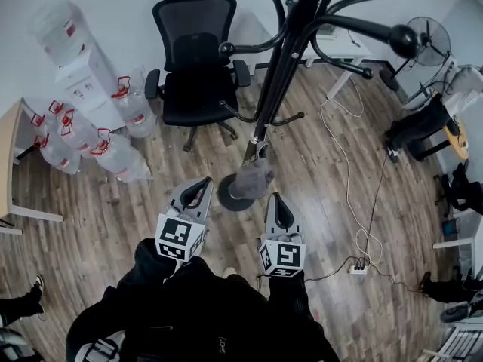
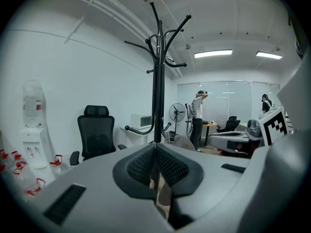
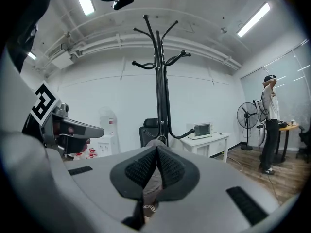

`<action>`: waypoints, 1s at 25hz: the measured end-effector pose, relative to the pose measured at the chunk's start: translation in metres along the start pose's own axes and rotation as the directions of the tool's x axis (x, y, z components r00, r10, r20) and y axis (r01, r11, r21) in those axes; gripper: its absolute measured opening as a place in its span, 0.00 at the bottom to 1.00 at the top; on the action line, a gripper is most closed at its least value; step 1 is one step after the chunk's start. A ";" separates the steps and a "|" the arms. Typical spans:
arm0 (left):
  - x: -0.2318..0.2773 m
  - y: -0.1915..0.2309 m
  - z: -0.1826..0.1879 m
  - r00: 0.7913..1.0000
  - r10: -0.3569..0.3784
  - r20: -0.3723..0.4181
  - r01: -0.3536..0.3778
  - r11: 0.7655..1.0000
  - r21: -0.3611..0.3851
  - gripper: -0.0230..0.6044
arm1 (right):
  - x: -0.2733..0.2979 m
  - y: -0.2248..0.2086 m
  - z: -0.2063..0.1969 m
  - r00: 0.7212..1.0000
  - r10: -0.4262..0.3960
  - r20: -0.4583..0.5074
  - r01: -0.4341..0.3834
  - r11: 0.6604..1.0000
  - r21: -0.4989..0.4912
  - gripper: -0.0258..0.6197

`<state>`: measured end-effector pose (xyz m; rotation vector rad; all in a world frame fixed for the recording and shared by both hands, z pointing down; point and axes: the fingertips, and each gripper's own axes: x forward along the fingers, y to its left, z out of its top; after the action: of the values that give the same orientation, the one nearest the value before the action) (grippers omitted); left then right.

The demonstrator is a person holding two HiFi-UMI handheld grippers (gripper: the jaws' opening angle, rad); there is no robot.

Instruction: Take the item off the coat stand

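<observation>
Left gripper [image 1: 202, 183] and right gripper [image 1: 277, 199] point side by side at the stand [image 1: 281, 66]; the item [image 1: 253, 178] hangs on it just ahead of them. Chair [image 1: 195, 59] stands behind left, bottles [image 1: 113, 157] farther left, fan [image 1: 432, 40] far right.

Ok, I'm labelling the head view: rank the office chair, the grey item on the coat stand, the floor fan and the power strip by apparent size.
Largest: office chair.
Then grey item and floor fan, which look alike; the fan stands farther off, so unranked.
Smallest: power strip.
</observation>
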<state>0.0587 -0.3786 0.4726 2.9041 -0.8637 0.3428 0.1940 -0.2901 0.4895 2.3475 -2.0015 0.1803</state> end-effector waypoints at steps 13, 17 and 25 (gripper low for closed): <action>0.022 0.021 -0.008 0.999 -0.026 -0.038 0.025 1.000 -0.017 0.08 | 0.046 0.009 -0.052 0.985 0.054 -0.162 -0.052 0.998 0.021 0.50; 0.021 0.026 -0.012 0.999 -0.019 -0.047 0.018 1.000 -0.018 0.08 | 0.052 0.011 -0.067 0.979 0.062 -0.196 -0.057 0.998 0.030 0.53; 0.018 0.031 -0.016 0.998 -0.009 -0.058 0.009 1.000 -0.014 0.08 | 0.056 0.009 -0.077 0.972 0.029 -0.233 -0.022 0.999 0.033 0.33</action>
<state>0.0527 -0.4117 0.4932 2.8693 -0.8407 0.4159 0.1893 -0.3377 0.5724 2.1988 -1.9300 0.4675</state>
